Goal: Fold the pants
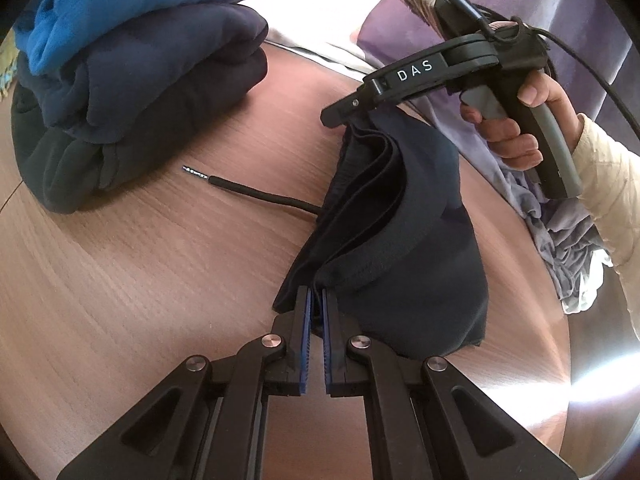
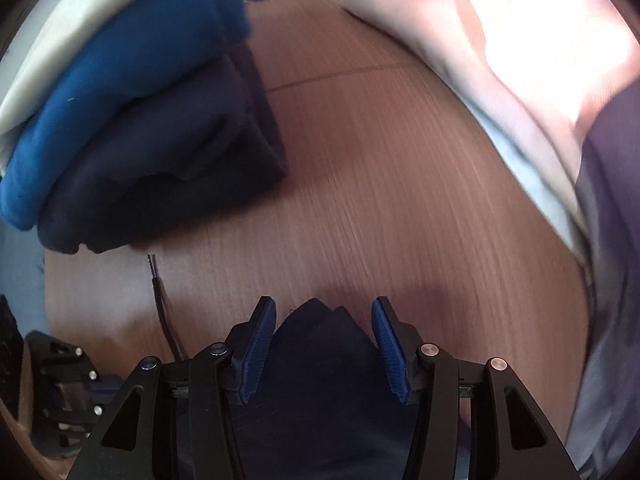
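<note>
The dark pants (image 1: pixel 400 240) lie bunched on the wooden table (image 1: pixel 160 280), their drawstring (image 1: pixel 256 194) trailing left. The left gripper (image 1: pixel 316 300) pinches their near edge; the right gripper (image 2: pixel 324 312), fingers apart, straddles their far end. Folded clothes (image 1: pixel 120 92) sit far-left.

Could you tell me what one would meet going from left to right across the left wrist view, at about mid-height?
Stack of folded clothes → drawstring lying on the table → dark pants → right gripper, held by the right hand → crumpled lavender cloth.
</note>
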A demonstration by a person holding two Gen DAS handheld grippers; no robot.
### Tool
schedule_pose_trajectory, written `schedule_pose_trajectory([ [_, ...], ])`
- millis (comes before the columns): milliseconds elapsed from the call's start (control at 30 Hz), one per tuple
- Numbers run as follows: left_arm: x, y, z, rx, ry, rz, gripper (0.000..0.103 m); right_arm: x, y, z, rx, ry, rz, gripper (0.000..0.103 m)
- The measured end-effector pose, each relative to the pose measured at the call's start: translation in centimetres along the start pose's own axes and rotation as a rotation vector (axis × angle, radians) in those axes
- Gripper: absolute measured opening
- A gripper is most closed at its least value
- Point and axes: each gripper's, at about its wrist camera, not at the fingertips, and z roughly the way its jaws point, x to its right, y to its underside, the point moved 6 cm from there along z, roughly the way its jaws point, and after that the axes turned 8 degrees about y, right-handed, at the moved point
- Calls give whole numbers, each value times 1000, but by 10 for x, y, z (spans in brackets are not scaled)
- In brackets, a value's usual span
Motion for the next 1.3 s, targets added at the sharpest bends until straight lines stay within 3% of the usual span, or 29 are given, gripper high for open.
schedule_pose_trajectory([
  [100,1,-2,1,3,-10,7,6,5,3,6,-34,-16,29,48],
  [167,1,-3,2,4,-15,9,6,7,7,7,-47,-20,39,33],
  [300,2,-4,3,2,-33,20,6,14,13,1,-18,-7,64,16],
  [400,3,-3,3,5,-43,30,6,24,11,-12,59,37,112,12],
  [533,5,-3,4,5,-58,49,6,35,10,-37,213,178,135,12],
  [633,8,-2,5,3,-71,58,6,39,7,-27,209,212,157,14],
  [767,8,-4,3,-6,-99,75,6,43,-4,-20,232,298,175,39],
  [867,9,-12,-15,52,-149,107,7,51,-9,-43,305,375,223,39],
  [933,12,-17,-24,76,-134,128,16,57,-3,-65,344,425,270,39],
  [1000,14,-20,-30,84,-123,159,20,54,4,-83,386,422,300,40],
  [1133,16,-21,-36,78,-98,240,21,46,58,-118,469,395,450,54],
  [1300,11,-24,-33,54,-102,306,21,20,128,-119,466,417,624,55],
])
